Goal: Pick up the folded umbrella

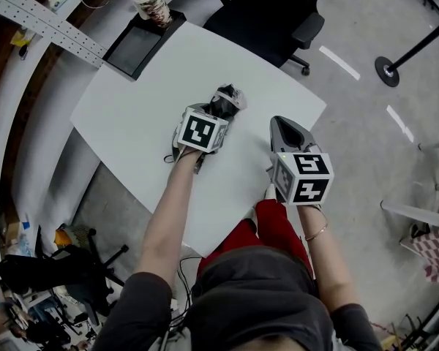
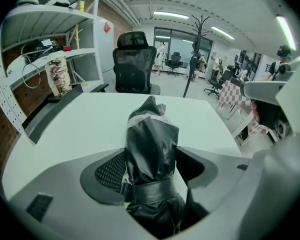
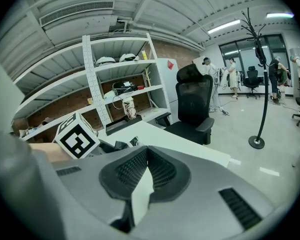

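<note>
The folded umbrella (image 2: 150, 149), a bundle of glossy, crinkled black fabric cinched by a strap, lay near the middle of the white, round-cornered surface (image 1: 146, 108). The left tongs (image 2: 151, 160) stood wide apart around it, their mesh-textured pads not pressing. The right tongs (image 3: 147, 149) hovered near the surface's right edge, tips closed together and empty.

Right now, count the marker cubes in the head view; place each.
2. One cube on the left gripper, at the folded umbrella; the other on the right gripper, near the table's edge.
</note>
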